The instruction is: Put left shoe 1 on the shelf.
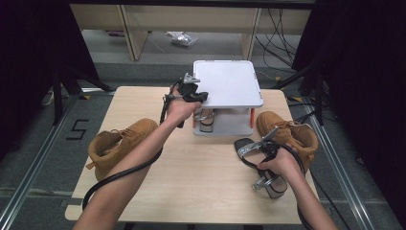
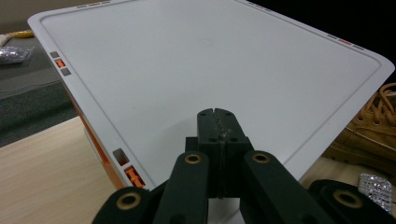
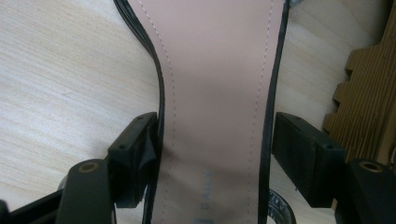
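Mid-pickup on the sandal (image 3: 212, 107) near the table's (image 1: 206, 191) right edge, right gripper (image 3: 215, 158) spread wide around its sole, one pad touching, not squeezing yet. Left gripper (image 2: 216, 128) pinched together, empty, over the white rack's (image 2: 196, 60) top. Next up, probably: clamp and lift onto the rack

A large black numeral "5" (image 1: 78, 129) is marked on the grey floor left of the table. On the pink insole of the sandal (image 3: 215, 93), faint printed letters read "DAILY", cut off at the picture's bottom edge.

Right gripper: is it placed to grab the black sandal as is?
Probably yes. The right gripper has its jaws open on either side of the black sandal; nothing sits between pads and sole edges, though the right pad stands slightly off.
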The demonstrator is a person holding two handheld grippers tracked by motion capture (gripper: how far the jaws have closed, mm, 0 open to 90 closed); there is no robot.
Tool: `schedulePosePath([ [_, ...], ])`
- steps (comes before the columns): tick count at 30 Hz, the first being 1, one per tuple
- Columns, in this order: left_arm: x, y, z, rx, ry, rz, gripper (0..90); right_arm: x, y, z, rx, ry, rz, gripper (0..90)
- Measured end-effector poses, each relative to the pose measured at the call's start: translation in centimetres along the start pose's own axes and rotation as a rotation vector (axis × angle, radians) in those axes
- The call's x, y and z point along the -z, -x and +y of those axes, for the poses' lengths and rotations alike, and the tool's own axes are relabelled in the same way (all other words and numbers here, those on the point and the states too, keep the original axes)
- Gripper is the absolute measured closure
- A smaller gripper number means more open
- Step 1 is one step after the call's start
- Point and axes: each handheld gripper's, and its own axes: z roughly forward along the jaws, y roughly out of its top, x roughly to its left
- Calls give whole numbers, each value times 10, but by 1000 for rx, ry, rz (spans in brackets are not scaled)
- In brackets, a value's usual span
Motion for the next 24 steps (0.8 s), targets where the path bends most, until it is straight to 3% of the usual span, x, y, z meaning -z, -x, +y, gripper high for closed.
schedulePosePath([
  [6,0,0,0,0,0,0,897,-4,-1,4,13,-20,-6,347],
  [10,0,0,0,0,-3,1,897,-7,-2,6,15,-26,-9,408],
  [16,0,0,-1,-1,8,-5,897,-5,-5,4,-63,-25,-7,427],
  [23,0,-1,-1,4,10,-9,897,2,-5,-3,-119,11,40,433],
  [24,-1,-2,-1,-2,14,-13,897,2,-6,-4,-129,36,32,433],
])
